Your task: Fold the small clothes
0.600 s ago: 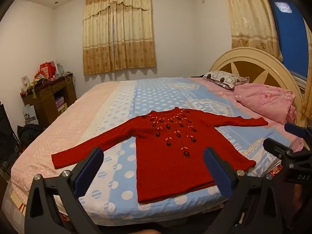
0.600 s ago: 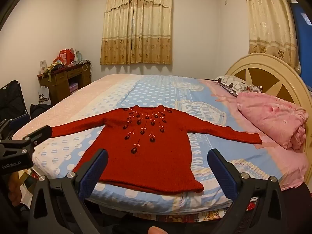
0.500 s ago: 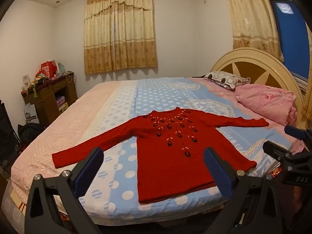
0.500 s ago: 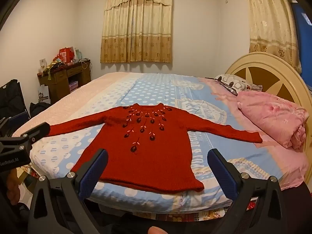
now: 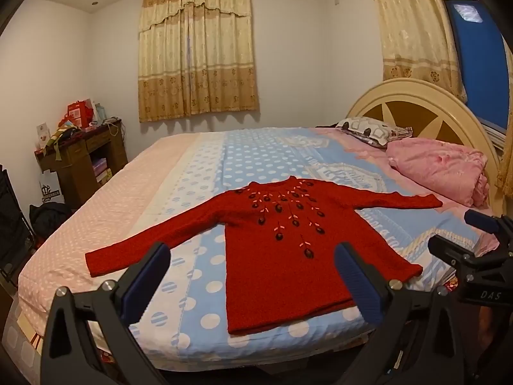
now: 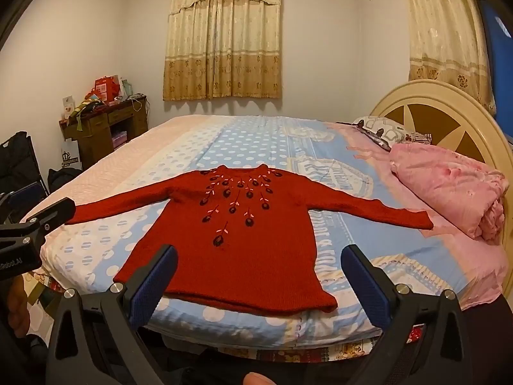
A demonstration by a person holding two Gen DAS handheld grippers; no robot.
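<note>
A small red knit sweater [image 5: 282,250] with dark embroidered flowers lies flat, face up, sleeves spread, near the front edge of the bed [image 5: 256,147]. It also shows in the right wrist view [image 6: 237,243]. My left gripper [image 5: 253,276] is open and empty, held in front of the bed's edge before the sweater's hem and left sleeve. My right gripper [image 6: 259,276] is open and empty, before the hem. Each gripper shows at the edge of the other's view: the right gripper [image 5: 471,250] at the right, the left gripper [image 6: 32,234] at the left.
A folded pink quilt [image 5: 442,170] and a patterned pillow [image 5: 365,128] lie by the cream headboard [image 5: 413,106] at the right. A dark wooden desk [image 5: 77,160] with clutter stands at the left wall. Curtains [image 5: 195,54] hang at the back.
Both grippers have moved slightly; the sweater sits a little higher and farther in the right wrist view. The sweater itself has not moved.
</note>
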